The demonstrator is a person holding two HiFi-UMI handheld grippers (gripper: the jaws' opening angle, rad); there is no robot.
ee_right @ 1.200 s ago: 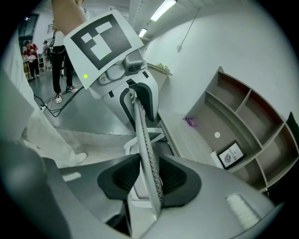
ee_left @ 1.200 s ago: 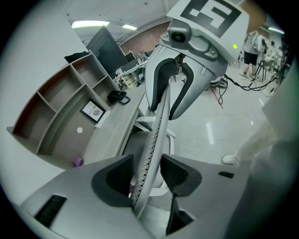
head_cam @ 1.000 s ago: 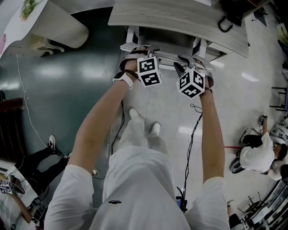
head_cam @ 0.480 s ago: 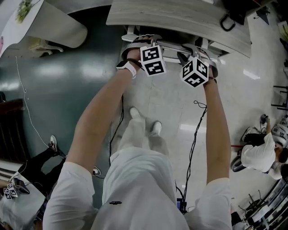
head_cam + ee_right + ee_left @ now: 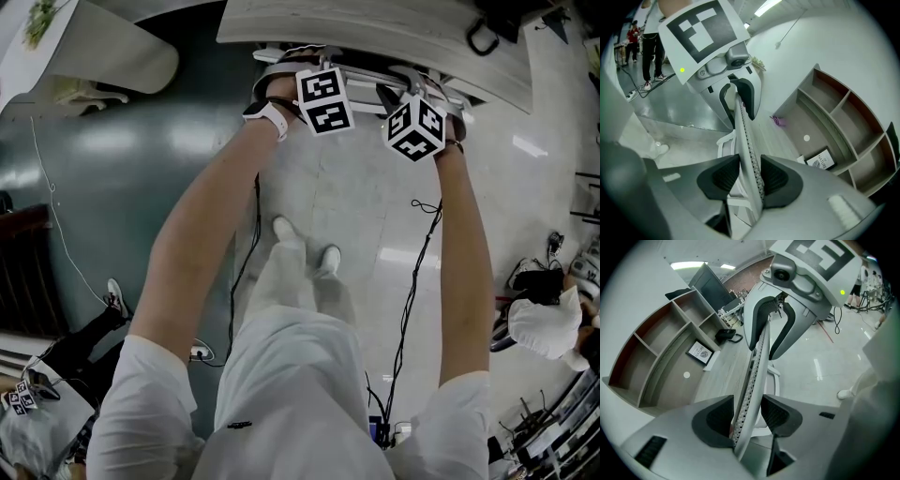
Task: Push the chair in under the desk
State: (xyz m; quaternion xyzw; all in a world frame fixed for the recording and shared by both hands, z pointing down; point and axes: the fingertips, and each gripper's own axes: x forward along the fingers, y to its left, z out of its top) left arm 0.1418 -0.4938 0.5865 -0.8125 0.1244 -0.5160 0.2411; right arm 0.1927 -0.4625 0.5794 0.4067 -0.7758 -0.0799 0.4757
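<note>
The surface (image 5: 375, 33) is pale wood-grain board running along the top of the head view. A black object with a loop handle (image 5: 486, 37) lies on it. An open shelf unit (image 5: 661, 348) stands at the back of the surface. A small framed card (image 5: 700, 352) sits in the unit's lowest opening, and a small purple item (image 5: 778, 121) lies on the board nearby. The floor (image 5: 112, 187) is glossy dark green on the left and pale tile on the right. Black cables (image 5: 410, 281) trail across it, and the person's two pale shoes (image 5: 286, 230) stand on it.

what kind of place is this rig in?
Probably an office or lab workspace: a wood-grain desk with a shelf unit, a mesh-back chair, cables across a glossy floor.
</note>
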